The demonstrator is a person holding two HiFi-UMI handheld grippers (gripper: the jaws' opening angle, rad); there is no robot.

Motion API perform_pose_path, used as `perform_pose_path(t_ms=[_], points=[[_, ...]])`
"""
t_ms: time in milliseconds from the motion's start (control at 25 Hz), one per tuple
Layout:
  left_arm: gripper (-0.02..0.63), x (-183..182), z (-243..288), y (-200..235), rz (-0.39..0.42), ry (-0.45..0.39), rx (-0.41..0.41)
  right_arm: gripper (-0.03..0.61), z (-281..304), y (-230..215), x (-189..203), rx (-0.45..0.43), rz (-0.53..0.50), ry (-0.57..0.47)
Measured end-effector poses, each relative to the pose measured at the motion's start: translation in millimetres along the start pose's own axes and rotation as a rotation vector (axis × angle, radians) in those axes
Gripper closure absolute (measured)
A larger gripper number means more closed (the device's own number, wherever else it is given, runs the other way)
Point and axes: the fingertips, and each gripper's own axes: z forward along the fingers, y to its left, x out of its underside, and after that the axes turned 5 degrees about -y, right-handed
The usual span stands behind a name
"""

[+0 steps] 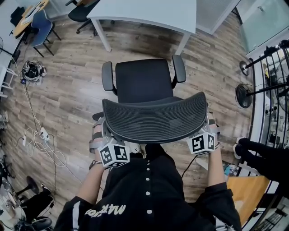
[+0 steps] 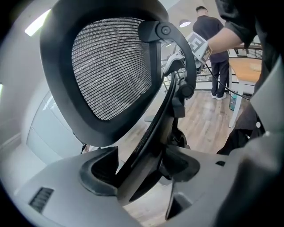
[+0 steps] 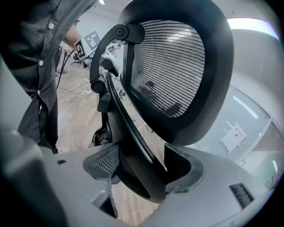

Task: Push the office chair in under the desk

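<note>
Head view: office chair (image 1: 144, 81) stands on wood floor (image 1: 72, 94), seat facing the white desk (image 1: 149, 13) at top of frame. Chair sits short of the desk, w/ a strip of bare floor btw its armrests (image 1: 107, 76) and the desk legs, and no part of it under the top. Mesh backrest (image 1: 156, 119) is the part nearest the person, its curved top edge running side to side.

Left gripper (image 1: 101, 133) is at the backrest's left end and right gripper (image 1: 210, 124) at its right end, marker cubes turned up toward the camera. Left gripper view: jaws clamped on the backrest's black frame edge, one pad on each side, mesh rising above. Right gripper view: same grip, jaws closed on the frame edge at the opposite end.

Person's dark buttoned shirt (image 1: 146, 189) fills the bottom ctr of the head view. Loose cables (image 1: 40, 140) lie on the floor at left. Blue chair (image 1: 43, 25) is top left, well apart from the office chair. Another person (image 2: 217, 57) stands in the bkgd of the left gripper view.
</note>
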Motion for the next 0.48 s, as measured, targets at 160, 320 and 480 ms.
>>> perform_pose_path(t_ms=[160, 320, 480], points=[[0.288, 0, 8, 8, -0.001, 0.0, -0.003, 0.253, 9, -6, -1, -0.003, 0.003, -0.005], [0.288, 0, 17, 21, -0.002, -0.004, 0.001, 0.255, 20, -16, -4, 0.003, -0.003, -0.003], [0.288, 4, 28, 33, 0.001, -0.006, 0.001, 0.255, 33, -21, -7, 0.018, -0.01, -0.013]])
